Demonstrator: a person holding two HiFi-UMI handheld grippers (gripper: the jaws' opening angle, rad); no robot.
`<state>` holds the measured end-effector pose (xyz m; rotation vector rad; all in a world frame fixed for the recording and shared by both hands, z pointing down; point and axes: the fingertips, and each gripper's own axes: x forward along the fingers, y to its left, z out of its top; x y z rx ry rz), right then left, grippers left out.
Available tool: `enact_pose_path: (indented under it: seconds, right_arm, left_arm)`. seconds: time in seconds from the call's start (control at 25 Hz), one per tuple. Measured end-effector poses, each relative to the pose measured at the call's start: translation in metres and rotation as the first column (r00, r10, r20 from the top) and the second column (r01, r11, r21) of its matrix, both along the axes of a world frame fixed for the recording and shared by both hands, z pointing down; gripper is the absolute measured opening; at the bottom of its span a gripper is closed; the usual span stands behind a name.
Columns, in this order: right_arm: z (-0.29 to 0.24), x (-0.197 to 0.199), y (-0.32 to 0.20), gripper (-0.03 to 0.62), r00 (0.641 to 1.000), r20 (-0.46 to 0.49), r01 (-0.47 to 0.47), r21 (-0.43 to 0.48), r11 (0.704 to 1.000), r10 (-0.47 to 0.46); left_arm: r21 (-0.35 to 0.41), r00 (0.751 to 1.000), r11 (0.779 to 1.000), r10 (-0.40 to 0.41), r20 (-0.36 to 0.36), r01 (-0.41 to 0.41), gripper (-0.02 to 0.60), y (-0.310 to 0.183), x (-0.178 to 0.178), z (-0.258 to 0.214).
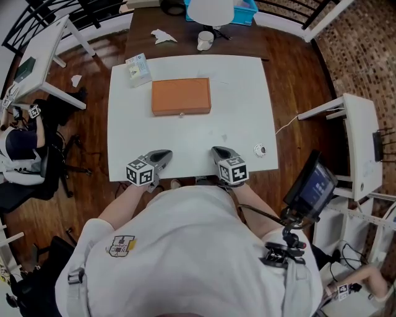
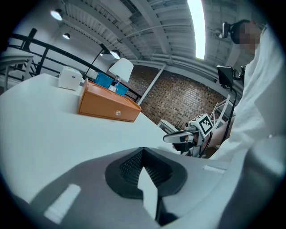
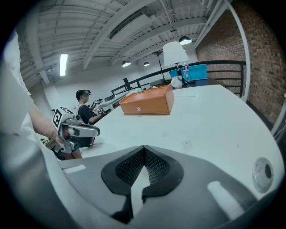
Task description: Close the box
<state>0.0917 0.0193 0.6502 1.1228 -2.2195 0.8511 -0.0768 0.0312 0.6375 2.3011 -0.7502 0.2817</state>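
Observation:
An orange flat box (image 1: pixel 180 96) lies with its lid down at the far middle of the white table (image 1: pixel 241 111); a small clasp shows on its near side. It also appears in the left gripper view (image 2: pixel 107 106) and the right gripper view (image 3: pixel 149 103). My left gripper (image 1: pixel 164 155) (image 2: pixel 142 150) rests at the table's near edge, shut and holding nothing. My right gripper (image 1: pixel 218 150) (image 3: pixel 144 150) sits beside it, also shut and holding nothing. Both are well short of the box. Each gripper view shows the other gripper: the right (image 2: pixel 183 135), the left (image 3: pixel 82 130).
A small white carton (image 1: pixel 137 68) stands at the table's far left corner. A small round fitting (image 1: pixel 260 150) is near the right edge. Beyond the table are a mug (image 1: pixel 205 41), a lamp (image 1: pixel 211 11) and a blue bin (image 1: pixel 247 12). A seated person (image 1: pixel 15 145) is at left.

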Motion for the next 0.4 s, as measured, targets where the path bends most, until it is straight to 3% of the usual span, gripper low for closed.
enact_pose_path:
  seconds: [0.4]
  right_arm:
    - [-0.0072,0.0013,-0.0067,-0.002,1.0,0.005,-0.005,0.018,1.0,0.005]
  left_arm:
    - [0.002,1.0,1.0,-0.009,0.004,0.009,-0.002,-0.004,0.0002,-0.0006]
